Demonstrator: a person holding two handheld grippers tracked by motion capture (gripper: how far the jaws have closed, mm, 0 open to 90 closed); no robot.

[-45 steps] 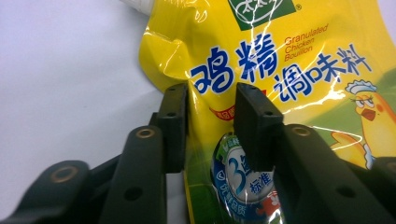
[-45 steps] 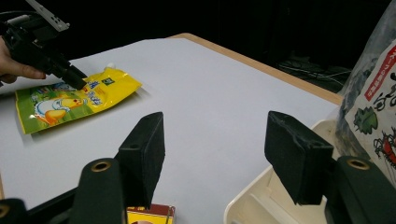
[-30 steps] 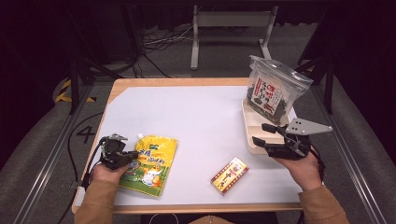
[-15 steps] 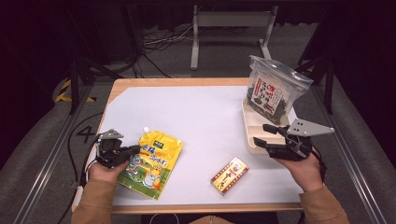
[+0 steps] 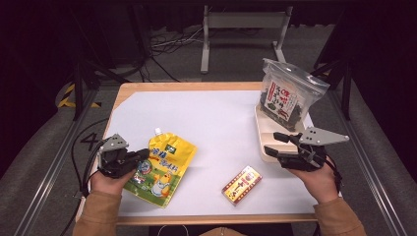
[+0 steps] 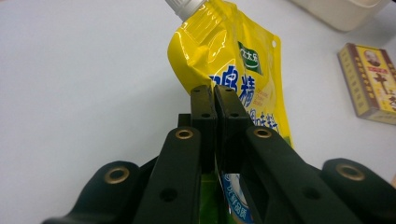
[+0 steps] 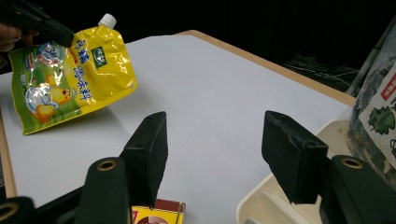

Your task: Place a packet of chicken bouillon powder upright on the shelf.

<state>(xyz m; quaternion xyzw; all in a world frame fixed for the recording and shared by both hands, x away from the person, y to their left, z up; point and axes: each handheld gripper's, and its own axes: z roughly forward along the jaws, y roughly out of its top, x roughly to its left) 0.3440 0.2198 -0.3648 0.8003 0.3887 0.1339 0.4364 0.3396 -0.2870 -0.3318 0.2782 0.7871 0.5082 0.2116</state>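
— Change noted? The left gripper (image 5: 140, 156), jaws clamped on the glossy yellow spouted pouch (image 5: 162, 166), has tilted it up off the white table (image 5: 221, 123), near the front-left edge.

— Agreed; lift under way. The right gripper (image 5: 278, 144) waits wide open, empty.

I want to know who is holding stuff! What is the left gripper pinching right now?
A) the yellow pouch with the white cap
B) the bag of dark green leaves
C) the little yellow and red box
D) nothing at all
A: in the left gripper view the jaws of the left gripper are closed on the edge of the yellow pouch, and the high view shows that pouch lifted at that edge.
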